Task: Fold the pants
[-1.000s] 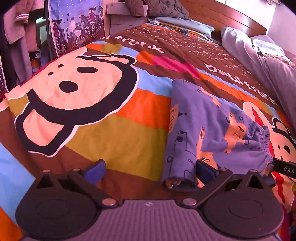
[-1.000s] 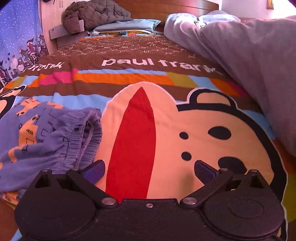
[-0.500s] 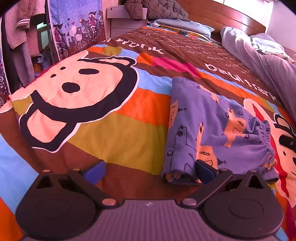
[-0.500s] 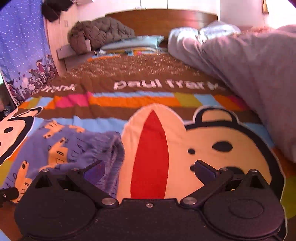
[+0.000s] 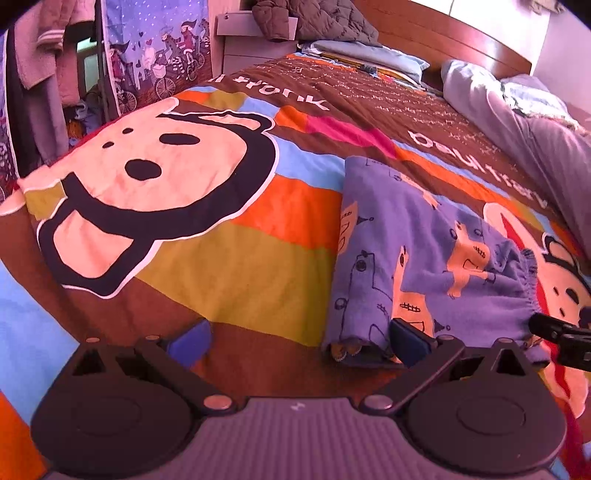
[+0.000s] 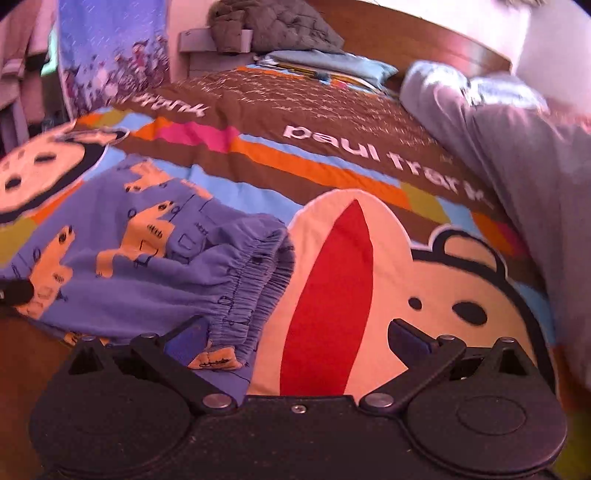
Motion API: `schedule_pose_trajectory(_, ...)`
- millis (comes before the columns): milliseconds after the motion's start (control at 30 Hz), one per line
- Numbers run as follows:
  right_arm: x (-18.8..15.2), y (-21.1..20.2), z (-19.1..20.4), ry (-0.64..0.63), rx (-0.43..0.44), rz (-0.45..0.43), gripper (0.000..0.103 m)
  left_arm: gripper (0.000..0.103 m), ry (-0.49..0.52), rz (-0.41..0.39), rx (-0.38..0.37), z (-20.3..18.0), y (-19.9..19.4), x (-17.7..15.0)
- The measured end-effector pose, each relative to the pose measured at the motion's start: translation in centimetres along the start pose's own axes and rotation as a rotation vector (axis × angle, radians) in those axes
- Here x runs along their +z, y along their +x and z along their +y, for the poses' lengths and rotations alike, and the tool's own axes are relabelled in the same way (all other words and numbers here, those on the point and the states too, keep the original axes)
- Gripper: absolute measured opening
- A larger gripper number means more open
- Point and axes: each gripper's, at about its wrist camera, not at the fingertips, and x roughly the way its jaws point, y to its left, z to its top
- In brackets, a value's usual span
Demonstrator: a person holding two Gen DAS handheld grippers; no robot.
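Note:
The blue children's pants with orange animal prints lie folded flat on the bed, elastic waistband to the right; they also show in the right wrist view. My left gripper is open and empty, its right finger by the near left edge of the pants. My right gripper is open and empty, its left finger at the waistband. The right gripper's tip shows in the left wrist view.
The bed has a bright cartoon-monkey bedspread. A grey duvet is heaped along the right side. Pillows and a dark quilted jacket lie by the wooden headboard. Hanging clothes stand left of the bed.
Both grippers have stayed open. The right gripper has swung left and back toward the waistband. The left view has shifted slightly; the pants have not moved.

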Motion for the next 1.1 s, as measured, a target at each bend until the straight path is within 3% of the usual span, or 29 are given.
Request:
schedule_pose_trajectory(167, -0.6, -1.6, -1.9, 0.174, 0.011, -0.003, 0.102, 0.102, -0.015, -0.052, 0.021, 0.0, -1.0, -0.5)
schedule_pose_trajectory(267, -0.2, -2.4, -1.8, 0.150, -0.011, -0.069, 0.102, 0.102, -0.009, -0.167, 0.083, -0.6, -3.4, -1.0)
schedule_pose_trajectory(367, 0.7, -2.7, -1.6, 0.112, -0.044, -0.181, 0.102, 0.102, 0.022, -0.260, 0.052, -1.1, -5.0, 0.8)
schedule_pose_trajectory(433, 1.3, -2.1, -1.8, 0.111, -0.060, -0.239, 0.102, 0.102, 0.031, -0.251, 0.056, -2.0, -4.4, 3.3)
schedule_pose_trajectory(533, 2.3, -1.0, -2.5, 0.172, 0.018, -0.217, 0.102, 0.102, 0.080, -0.214, 0.072, -3.8, -1.4, 6.2)
schedule_pose_trajectory(667, 3.3, 0.4, -3.4, 0.233, 0.056, -0.225, 0.102, 0.102, 0.189, -0.226, 0.149, -6.4, 2.9, 7.2)
schedule_pose_trajectory(733, 3.5, 1.6, -3.4, 0.200, 0.053, -0.196, 0.102, 0.103, 0.268, -0.171, 0.213, -7.3, 5.5, 7.0)
schedule_pose_trajectory(800, 3.6, 3.4, -3.3, 0.174, 0.060, -0.107, 0.102, 0.103, 0.305, -0.164, 0.226, -7.2, 6.9, 6.5)
schedule_pose_trajectory(867, 3.2, 5.1, -3.5, 0.146, 0.029, -0.011, 0.102, 0.103, 0.311, -0.175, 0.216, -6.6, 7.1, 6.5)
schedule_pose_trajectory(1000, 2.1, 5.7, -5.3, 0.153, -0.111, 0.047, 0.102, 0.102, 0.263, -0.163, 0.241, -5.6, 5.6, 7.3)
schedule_pose_trajectory(1100, 2.1, 3.1, -6.2, 0.215, -0.043, -0.049, 0.102, 0.102, 0.196, -0.177, 0.146, -3.8, 3.2, 6.8)
